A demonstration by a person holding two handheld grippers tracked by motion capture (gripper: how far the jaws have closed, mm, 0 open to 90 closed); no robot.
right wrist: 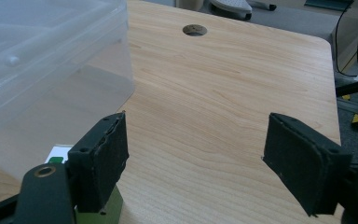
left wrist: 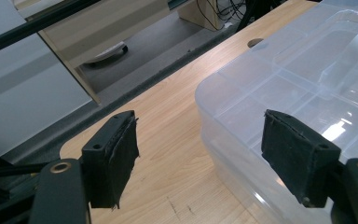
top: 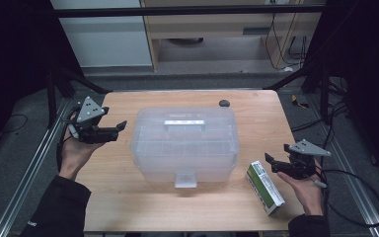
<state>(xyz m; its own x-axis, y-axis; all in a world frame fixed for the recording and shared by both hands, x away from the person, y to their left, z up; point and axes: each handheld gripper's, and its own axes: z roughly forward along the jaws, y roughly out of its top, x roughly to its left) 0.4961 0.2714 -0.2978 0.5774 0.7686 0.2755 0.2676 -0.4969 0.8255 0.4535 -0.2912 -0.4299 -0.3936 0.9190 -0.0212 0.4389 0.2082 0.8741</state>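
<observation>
High view first: a clear plastic storage box with a flat lid, a moulded handle and a front latch sits in the middle of a light wooden table. A small white and green cardboard carton lies flat near the table's front right corner, well apart from the box. The left gripper is held over the table's left edge, just beside the box's left end, jaws pointing toward it. The right gripper is held at the table's right edge, just beside the carton's far end, jaws pointing left. A dark round cable hole lies near the table's far edge, behind the box.

Left gripper view: the left gripper has its two black padded jaws spread wide, with nothing between them. The right-hand jaw stands in front of the clear box; the left-hand one stands over bare table. Whether a pad touches the box cannot be told.

Right gripper view: the right gripper also has its jaws wide apart and empty, over bare wood. A corner of the carton shows below the left-hand jaw, and the box rises at the upper left.
</observation>
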